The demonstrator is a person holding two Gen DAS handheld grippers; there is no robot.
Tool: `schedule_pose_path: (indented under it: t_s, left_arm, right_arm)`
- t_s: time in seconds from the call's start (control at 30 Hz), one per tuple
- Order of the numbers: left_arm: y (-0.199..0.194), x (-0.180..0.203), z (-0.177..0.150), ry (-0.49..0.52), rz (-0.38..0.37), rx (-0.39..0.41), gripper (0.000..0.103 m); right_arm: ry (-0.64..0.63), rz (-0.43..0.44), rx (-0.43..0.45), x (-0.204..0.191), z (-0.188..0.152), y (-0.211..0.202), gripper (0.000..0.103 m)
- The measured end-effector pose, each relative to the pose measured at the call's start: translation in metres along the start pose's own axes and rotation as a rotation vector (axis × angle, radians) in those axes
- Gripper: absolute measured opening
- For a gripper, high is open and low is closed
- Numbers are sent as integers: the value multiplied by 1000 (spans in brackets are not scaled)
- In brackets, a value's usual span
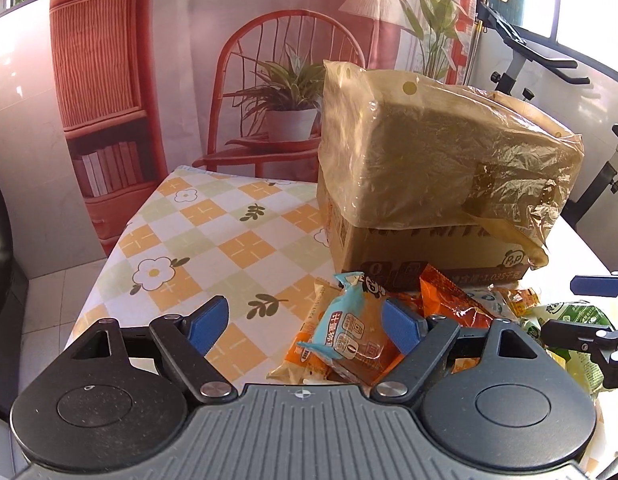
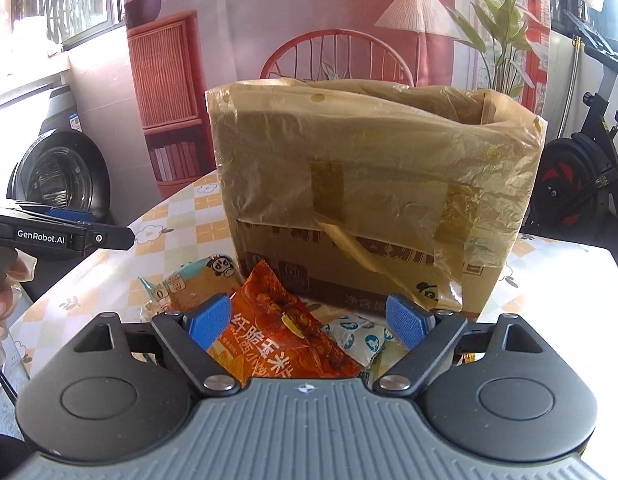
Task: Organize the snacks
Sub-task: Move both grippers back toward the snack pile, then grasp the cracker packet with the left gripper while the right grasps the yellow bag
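A pile of snack packets lies on the checked tablecloth before a cardboard box (image 1: pixel 425 252) lined with a yellowish plastic bag (image 2: pixel 373 152). My left gripper (image 1: pixel 305 320) is open and empty; a light-blue packet (image 1: pixel 345 328) lies between its fingers. My right gripper (image 2: pixel 307 320) is open and empty over an orange packet (image 2: pixel 281 332). That orange packet also shows in the left wrist view (image 1: pixel 449 300). A white-and-blue packet (image 2: pixel 361 338) lies beside it. The light-blue packet (image 2: pixel 197 280) sits left of it. A green packet (image 1: pixel 581 316) lies at the right.
The table (image 1: pixel 197 240) has a flowered orange-and-green cloth, bare at the left. The right gripper's fingers (image 1: pixel 589 332) show at the left view's right edge. The left gripper (image 2: pixel 69 236) shows at the right view's left edge. An exercise bike (image 2: pixel 581 168) stands at the right.
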State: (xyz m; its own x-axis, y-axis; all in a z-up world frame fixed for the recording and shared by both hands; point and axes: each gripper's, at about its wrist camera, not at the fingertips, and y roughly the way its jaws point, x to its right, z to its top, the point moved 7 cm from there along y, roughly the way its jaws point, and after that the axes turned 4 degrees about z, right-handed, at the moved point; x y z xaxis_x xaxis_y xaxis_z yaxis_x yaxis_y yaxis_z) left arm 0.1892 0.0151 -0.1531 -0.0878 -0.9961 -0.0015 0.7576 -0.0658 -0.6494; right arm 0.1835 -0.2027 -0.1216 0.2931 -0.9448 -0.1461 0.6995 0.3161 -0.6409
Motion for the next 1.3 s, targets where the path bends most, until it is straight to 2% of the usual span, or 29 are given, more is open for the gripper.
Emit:
schedule_pose_path:
  t_s: [0.1, 0.33, 0.43, 0.6, 0.77, 0.9, 1.03, 1.17, 1.3]
  left_arm:
    - [2, 1, -14, -14, -11, -33, 85]
    - [7, 1, -41, -34, 7, -98, 84]
    - [10, 2, -48, -45, 5, -118, 84]
    - [11, 10, -58, -54, -1, -145, 84]
    - [20, 17, -62, -83, -32, -188, 84]
    - [31, 21, -63, -181, -78, -242, 84]
    - [46, 18, -65, -338, -88, -308, 84]
    - [58, 9, -74, -481, -83, -372, 84]
    - [66, 8, -76, -544, -70, -381, 84]
  right_arm:
    - [-41, 30, -81, -6, -22, 8, 87]
    - [-111, 69, -219, -17, -59, 22, 96]
    - [-185, 27, -235, -20, -68, 28, 96]
    - [-202, -20, -258, -13, -76, 39, 92]
    - [-201, -2, -246, -10, -75, 39, 88]
    - [-151, 28, -222, -5, -68, 34, 76]
    - [-130, 50, -189, -3, -58, 27, 70]
    - [-116, 54, -164, -1, -53, 22, 69]
    - [-100, 60, -159, 2, -54, 22, 69]
